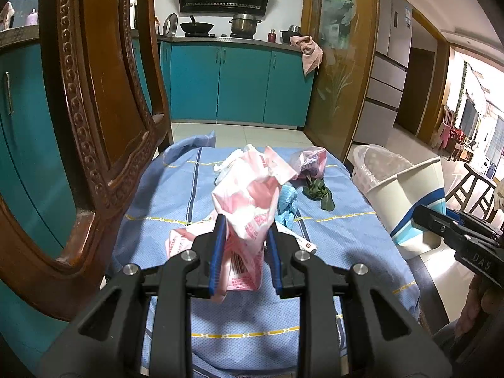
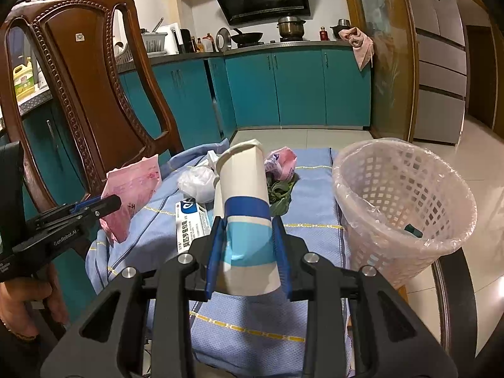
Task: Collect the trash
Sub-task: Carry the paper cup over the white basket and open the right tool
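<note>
A: Grippers first. What has each one got?

B: The right gripper is closed partway on a white paper cup with blue bands, its blue pads pressing the cup's sides near the base. The cup's long axis runs straight ahead along the fingers, mouth pointing away. The left gripper is pinched narrow on a crumpled pink-and-white wrapper, which stands up between its fingers, seemingly lifted off the blue cloth covering the surface.

A: And where does the trash go from there?

B: Into the white lattice basket with a clear liner. It sits just ahead and to the right of the right gripper, at the right edge of the cloth, mouth tilted toward that gripper. From the left gripper it lies well off to the right, beyond the cup.

A: So which hand is nearer?

B: The right, clearly. I'd judge the cup needs only a short swing right and forward over the rim; the wrapper must cross the whole cloth.

A: Anything left beyond the grippers?

B: Ahead of them: a white plastic bag, a flat medicine box, a pink bag and some green leaves.
</note>
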`<state>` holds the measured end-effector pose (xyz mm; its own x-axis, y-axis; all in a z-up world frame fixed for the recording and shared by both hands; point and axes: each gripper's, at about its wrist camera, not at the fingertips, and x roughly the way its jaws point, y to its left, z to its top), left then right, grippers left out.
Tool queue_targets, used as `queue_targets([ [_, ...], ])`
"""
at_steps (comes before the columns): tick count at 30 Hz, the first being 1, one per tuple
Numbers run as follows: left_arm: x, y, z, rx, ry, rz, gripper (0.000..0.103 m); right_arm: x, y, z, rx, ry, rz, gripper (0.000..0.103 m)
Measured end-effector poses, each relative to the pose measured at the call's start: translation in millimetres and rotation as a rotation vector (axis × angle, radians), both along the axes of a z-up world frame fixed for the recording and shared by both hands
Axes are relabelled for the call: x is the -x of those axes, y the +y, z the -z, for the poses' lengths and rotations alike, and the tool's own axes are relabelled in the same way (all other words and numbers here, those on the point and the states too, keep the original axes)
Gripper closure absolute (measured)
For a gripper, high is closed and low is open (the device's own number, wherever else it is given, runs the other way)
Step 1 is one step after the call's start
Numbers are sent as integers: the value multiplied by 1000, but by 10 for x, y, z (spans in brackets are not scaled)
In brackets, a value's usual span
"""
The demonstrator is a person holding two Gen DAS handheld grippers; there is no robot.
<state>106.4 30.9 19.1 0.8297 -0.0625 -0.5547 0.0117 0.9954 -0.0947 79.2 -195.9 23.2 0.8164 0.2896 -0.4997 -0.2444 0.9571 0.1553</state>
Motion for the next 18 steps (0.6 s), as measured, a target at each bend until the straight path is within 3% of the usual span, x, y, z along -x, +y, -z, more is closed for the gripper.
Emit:
queue_targets([
  [12, -10, -6, 25, -3, 7, 3, 77, -35, -34, -23, 5, -9, 18, 72],
  [18, -10, -9, 41, -4, 4, 2, 77, -326, -644, -243, -40, -90, 261, 72],
])
